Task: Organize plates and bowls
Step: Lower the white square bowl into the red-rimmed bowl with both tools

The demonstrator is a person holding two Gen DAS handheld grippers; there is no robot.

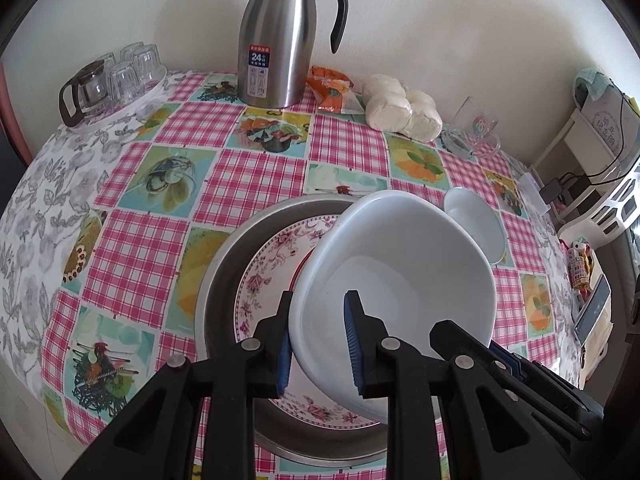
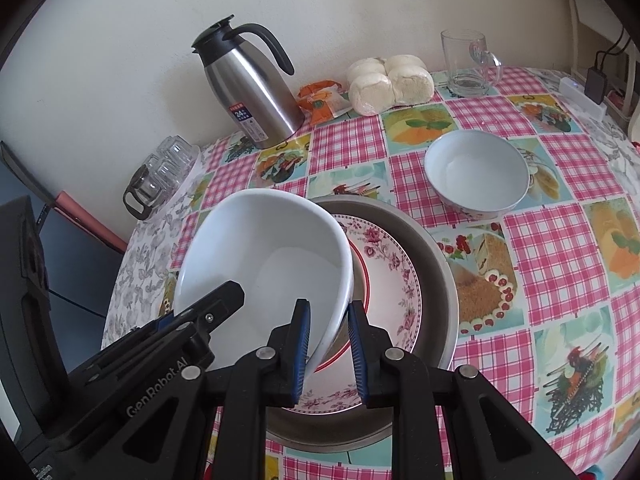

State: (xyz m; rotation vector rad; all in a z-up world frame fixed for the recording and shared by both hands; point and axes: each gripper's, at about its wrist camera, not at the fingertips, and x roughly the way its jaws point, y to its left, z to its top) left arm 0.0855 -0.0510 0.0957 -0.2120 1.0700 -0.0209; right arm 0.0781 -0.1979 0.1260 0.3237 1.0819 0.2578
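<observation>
A large white bowl (image 1: 400, 264) (image 2: 264, 256) is held tilted above a floral plate (image 1: 272, 264) (image 2: 392, 272) that lies in a steel pan (image 1: 228, 256) (image 2: 436, 264). My left gripper (image 1: 318, 340) clamps the bowl's left rim, one finger inside, one outside. My right gripper (image 2: 330, 344) straddles the bowl's right rim; the left pad touches it, the right pad stands slightly off. A smaller white bowl (image 1: 476, 224) (image 2: 476, 172) sits on the table to the right, behind the pan.
A steel thermos jug (image 1: 276, 40) (image 2: 248, 84), orange snack packets (image 1: 334, 90), bagged buns (image 1: 404, 108) (image 2: 390, 80) and a glass mug (image 1: 474, 132) (image 2: 468, 64) line the wall. A tray of glasses (image 1: 116, 80) (image 2: 164, 172) sits far left.
</observation>
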